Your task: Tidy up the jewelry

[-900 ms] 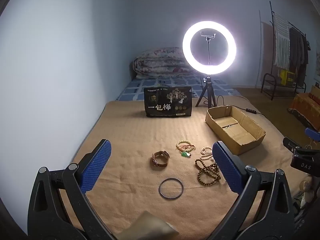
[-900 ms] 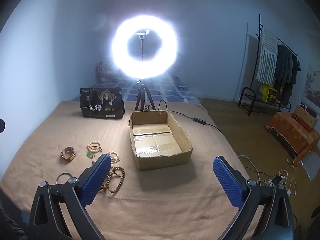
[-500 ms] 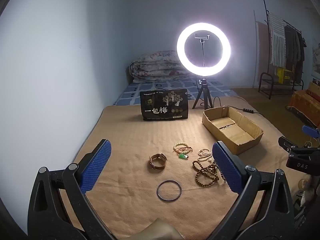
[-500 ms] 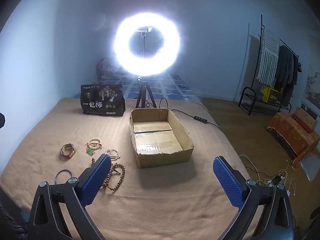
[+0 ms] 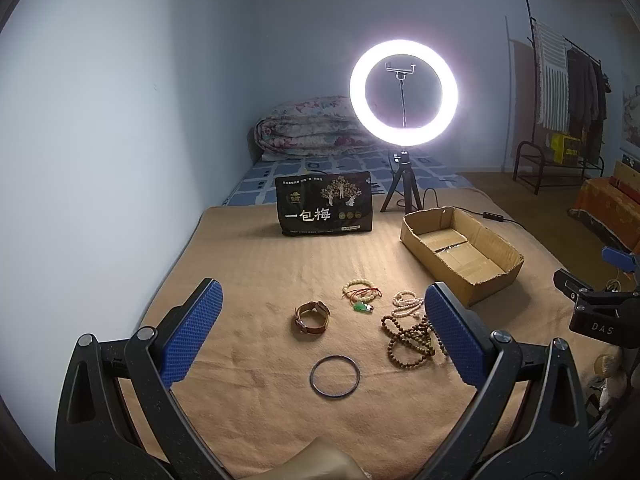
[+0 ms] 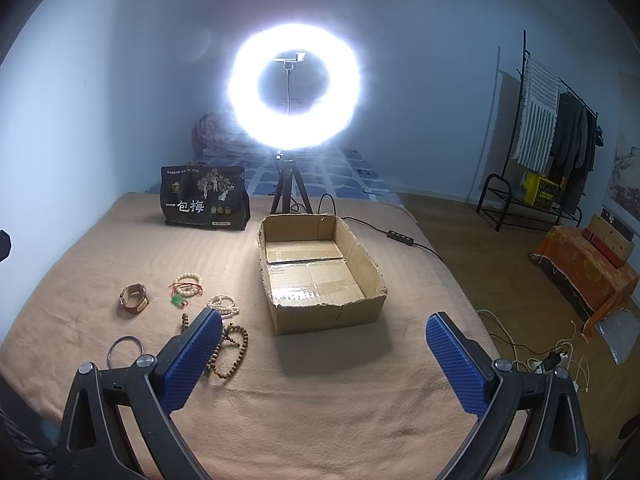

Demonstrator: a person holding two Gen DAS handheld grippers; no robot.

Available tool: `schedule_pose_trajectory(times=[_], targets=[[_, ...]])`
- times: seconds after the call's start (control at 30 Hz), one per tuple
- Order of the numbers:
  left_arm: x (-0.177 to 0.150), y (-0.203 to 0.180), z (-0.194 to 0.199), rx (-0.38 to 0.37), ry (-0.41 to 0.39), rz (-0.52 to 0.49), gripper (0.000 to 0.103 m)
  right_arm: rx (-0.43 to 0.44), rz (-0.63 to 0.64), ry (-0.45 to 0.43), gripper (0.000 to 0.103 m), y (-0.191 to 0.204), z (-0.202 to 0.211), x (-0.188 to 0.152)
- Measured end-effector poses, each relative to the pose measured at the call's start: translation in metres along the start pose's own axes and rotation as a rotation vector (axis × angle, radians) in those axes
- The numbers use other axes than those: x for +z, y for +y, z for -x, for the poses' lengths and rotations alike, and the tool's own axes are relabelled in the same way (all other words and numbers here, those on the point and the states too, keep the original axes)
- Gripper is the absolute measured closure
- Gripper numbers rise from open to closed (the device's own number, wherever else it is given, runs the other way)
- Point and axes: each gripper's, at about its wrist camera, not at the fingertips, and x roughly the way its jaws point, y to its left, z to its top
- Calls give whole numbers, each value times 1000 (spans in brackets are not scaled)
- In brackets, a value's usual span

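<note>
A tan blanket [image 5: 248, 264] is seen spread over a bed, lit by a ring light [image 5: 403, 94] on a small tripod at the far edge; a black snack bag [image 5: 324, 210] stands beside it.

The jewelry is laid loose on the blanket, nothing yet in the open cardboard box [image 6: 320, 268] to its right; a brown-strapped watch [image 5: 312, 317] is seen at the left, a pale bead bracelet with red cord and green pendant [image 5: 361, 294] behind it, a small white bead string [image 5: 406, 304], a long coil of dark wooden beads [image 5: 408, 340], and a thin dark bangle [image 5: 335, 377] nearest the camera.

The left gripper [image 5: 320, 328] is held above the pieces, jaws spread wide, nothing between them; the right gripper [image 6: 324, 356] is likewise spread wide and empty, aimed at the box front.

All pieces are judged light; the bead strings are likely limp and prone to trail or snag, so a pinch across bunched strands is advised; the bangle is probably stiff, thin and slippery, best taken across its rim; the watch is likely best gripped across its strap loop.
</note>
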Motion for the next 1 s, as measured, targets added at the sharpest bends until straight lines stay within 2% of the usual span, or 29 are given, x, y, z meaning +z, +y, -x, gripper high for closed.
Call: schedule_pose_trajectory(times=[1.0], targets=[[1, 0, -1, -1, 3, 0, 0, 1, 8, 5, 0, 2, 0, 0]])
